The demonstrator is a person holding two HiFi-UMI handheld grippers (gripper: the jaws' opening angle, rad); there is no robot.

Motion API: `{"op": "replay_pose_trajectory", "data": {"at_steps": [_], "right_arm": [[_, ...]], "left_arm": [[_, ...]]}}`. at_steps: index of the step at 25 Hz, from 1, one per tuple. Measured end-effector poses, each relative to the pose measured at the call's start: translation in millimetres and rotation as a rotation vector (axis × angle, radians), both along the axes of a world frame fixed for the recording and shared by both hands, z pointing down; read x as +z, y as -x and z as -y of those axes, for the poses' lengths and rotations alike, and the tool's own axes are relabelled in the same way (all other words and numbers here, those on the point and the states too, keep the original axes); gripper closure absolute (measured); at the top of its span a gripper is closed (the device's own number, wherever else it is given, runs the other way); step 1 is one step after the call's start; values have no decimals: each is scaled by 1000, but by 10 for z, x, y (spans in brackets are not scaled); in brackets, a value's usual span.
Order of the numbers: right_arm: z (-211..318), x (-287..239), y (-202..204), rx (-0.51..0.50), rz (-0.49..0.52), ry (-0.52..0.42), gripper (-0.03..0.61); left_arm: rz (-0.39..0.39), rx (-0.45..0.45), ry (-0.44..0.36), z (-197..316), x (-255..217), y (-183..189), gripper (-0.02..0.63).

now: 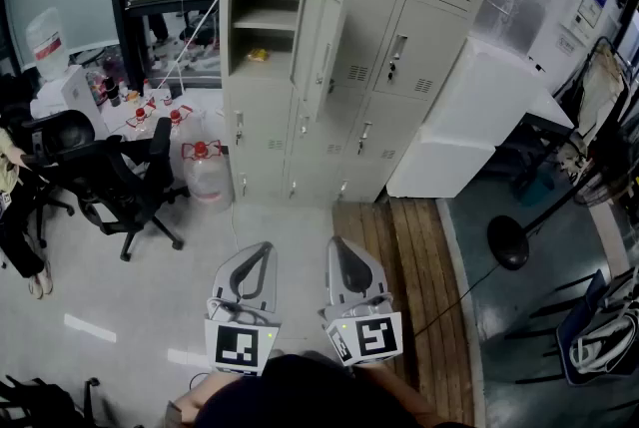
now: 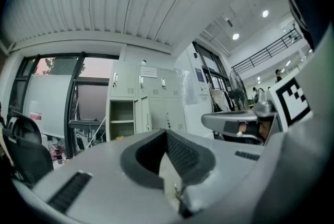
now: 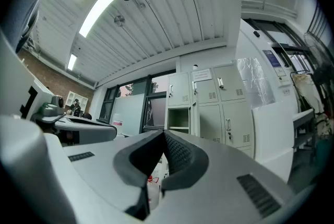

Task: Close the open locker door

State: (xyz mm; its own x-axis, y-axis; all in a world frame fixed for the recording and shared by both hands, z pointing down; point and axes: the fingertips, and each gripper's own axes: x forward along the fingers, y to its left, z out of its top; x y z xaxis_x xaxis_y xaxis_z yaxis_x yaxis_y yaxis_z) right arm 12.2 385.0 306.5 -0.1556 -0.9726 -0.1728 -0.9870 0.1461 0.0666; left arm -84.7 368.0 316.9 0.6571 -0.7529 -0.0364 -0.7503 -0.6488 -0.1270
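A grey bank of lockers (image 1: 384,67) stands ahead across the floor. One upper-left compartment (image 1: 262,22) is open, and its door (image 1: 321,47) is swung out toward me. A small yellow item (image 1: 258,55) lies on the compartment's lower shelf. My left gripper (image 1: 262,249) and right gripper (image 1: 337,244) are held side by side low in the head view, well short of the lockers. Both are shut with nothing between the jaws. The left gripper view shows the open compartment (image 2: 121,118) far off beyond the left gripper (image 2: 166,133). It also shows small (image 3: 179,119) past the right gripper (image 3: 163,134).
A black office chair (image 1: 110,177) and water bottles (image 1: 207,172) stand left of the lockers. A white cabinet (image 1: 469,117) stands to their right. A wooden platform (image 1: 409,286) and a fan's round base (image 1: 509,241) lie on the right.
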Motion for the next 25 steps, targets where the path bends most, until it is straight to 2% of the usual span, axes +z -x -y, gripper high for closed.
{"op": "replay_pose_trajectory", "data": {"at_steps": [4,9,13,19,25], "right_arm": [[-20,31,13,-1,-35,4,562],[-26,77,89,15,-13,3,563],[-69,90,91,30,5,9,561],[-107,199,-22,58,20,50,561],[-2,141,-104,33,19,10,560]], "left_arm": [[-3,-12,-10,-5,45,38,614],[-8,8,0,40,91,97,614],[-44,31,1,29,58,104,614],[-41,87,45,26,171,-62,614],[-23,100,49,125,200,-207,614]]}}
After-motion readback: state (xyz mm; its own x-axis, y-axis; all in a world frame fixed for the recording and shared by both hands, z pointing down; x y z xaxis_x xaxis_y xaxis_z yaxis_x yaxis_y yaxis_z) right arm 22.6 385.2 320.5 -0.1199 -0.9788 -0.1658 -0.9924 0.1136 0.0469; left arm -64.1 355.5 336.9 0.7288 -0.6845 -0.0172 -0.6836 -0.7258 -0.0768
